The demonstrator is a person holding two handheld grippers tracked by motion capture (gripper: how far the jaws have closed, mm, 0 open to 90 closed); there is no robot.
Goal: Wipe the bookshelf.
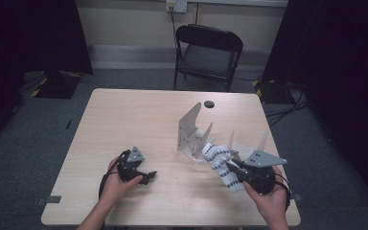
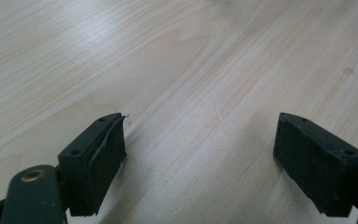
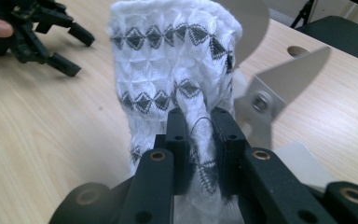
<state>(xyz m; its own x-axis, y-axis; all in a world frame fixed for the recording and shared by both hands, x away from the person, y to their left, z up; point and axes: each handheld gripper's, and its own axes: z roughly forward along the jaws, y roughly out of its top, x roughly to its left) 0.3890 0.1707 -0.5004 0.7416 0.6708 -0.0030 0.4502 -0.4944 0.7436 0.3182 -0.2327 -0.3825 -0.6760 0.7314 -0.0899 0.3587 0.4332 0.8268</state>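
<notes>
The right gripper (image 3: 199, 126) is clamped on a white knitted cloth (image 3: 172, 70) patterned with rows of dark diamonds; a fold of the fabric is pinched between the two black jaws, and the rest is bunched up ahead of them. In the high view the right gripper (image 1: 234, 168) is held in the person's right hand (image 1: 268, 199) near the front right corner of the tabletop (image 1: 139, 120), with the cloth (image 1: 223, 165) draped from the jaws, its upper end close against a metal rack (image 1: 191, 132) and its lower end hanging toward the front edge. The rack, made of pointed grey plates standing upright on a base, is set right of the tabletop's centre; whether the cloth touches it cannot be told. The left gripper (image 1: 146, 176) is held by the left hand (image 1: 115, 184) near the front edge, left of centre, well apart from the cloth. Its jaws are spread wide, with bare wood seen between them in the left gripper view (image 2: 200, 163). A black folding chair (image 1: 206, 52) is placed beyond the far edge.
</notes>
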